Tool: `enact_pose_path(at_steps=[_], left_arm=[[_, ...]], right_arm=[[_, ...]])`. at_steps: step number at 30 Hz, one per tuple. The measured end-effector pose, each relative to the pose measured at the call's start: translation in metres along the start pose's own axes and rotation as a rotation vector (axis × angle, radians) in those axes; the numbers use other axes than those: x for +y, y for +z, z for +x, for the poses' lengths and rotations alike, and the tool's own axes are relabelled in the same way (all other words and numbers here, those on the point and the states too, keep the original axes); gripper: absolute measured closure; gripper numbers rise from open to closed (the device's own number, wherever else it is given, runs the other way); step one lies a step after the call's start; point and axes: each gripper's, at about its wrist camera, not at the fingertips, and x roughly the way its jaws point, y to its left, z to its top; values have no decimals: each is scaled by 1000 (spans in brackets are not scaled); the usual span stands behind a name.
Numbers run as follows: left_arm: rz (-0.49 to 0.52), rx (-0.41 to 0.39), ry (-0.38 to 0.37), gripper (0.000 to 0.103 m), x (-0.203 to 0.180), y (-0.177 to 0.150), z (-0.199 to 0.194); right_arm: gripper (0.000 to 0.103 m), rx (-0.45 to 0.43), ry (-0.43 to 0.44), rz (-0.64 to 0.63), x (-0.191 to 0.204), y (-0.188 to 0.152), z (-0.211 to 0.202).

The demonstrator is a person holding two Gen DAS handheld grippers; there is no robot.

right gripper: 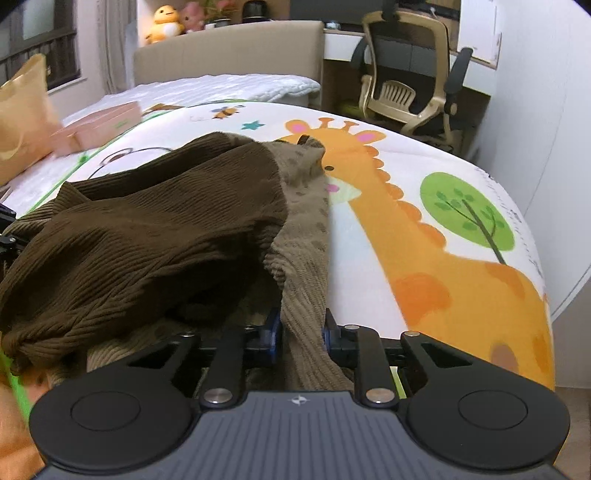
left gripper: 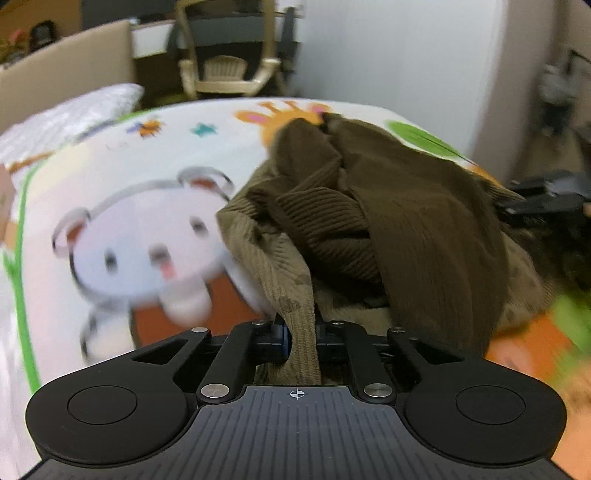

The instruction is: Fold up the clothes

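Garment: brown ribbed knit top (right gripper: 155, 229), crumpled, lies on the bed w/ lighter spotted tan fabric (right gripper: 306, 206) along its edges (same piece or a 2nd one, can't tell).
Left gripper (left gripper: 301, 334): jaws narrow, pinching a tan strip of the garment; cloth runs up from the fingers into the heap.
Right gripper (right gripper: 303, 332): jaws also narrow, clamped on a tan fold at the garment's right edge; blue pads (right gripper: 271, 332) show either side of the cloth.
Spread: cartoon blanket (right gripper: 424, 177) under everything, w/ giraffe (right gripper: 369, 192), green tree (right gripper: 467, 210), white bear (left gripper: 147, 240) (left view blurred).
Beyond: beige headboard (right gripper: 229, 51), white quilt (right gripper: 229, 86), pink box (right gripper: 96, 125) on bed, office chair (right gripper: 406, 74) by desk, plush toys (right gripper: 166, 22) on the ledge.
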Motion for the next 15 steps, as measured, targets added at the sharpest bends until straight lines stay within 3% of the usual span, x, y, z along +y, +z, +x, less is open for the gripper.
enact_pose_path(at_steps=[4, 6, 8, 11, 13, 14, 15], left_arm=[[-42, -18, -36, 75, -2, -18, -26], [-65, -50, -44, 63, 0, -13, -36], [-81, -78, -55, 49, 1, -7, -44], [-81, -122, -58, 40, -2, 5, -52], [-73, -157, -59, 33, -4, 12, -58], [-71, -171, -63, 30, -5, 16, -59], [-70, -184, -67, 29, -6, 19, -61]], right_arm=[[57, -114, 47, 84, -1, 7, -43], [33, -140, 133, 104, 9, 9, -58], [19, -136, 224, 95, 26, 7, -64], [19, -60, 292, 125, 44, 4, -41], [29, -16, 332, 180, 49, 4, -18], [62, 6, 354, 207, 51, 5, -7], [80, 10, 369, 213, 53, 8, -1]])
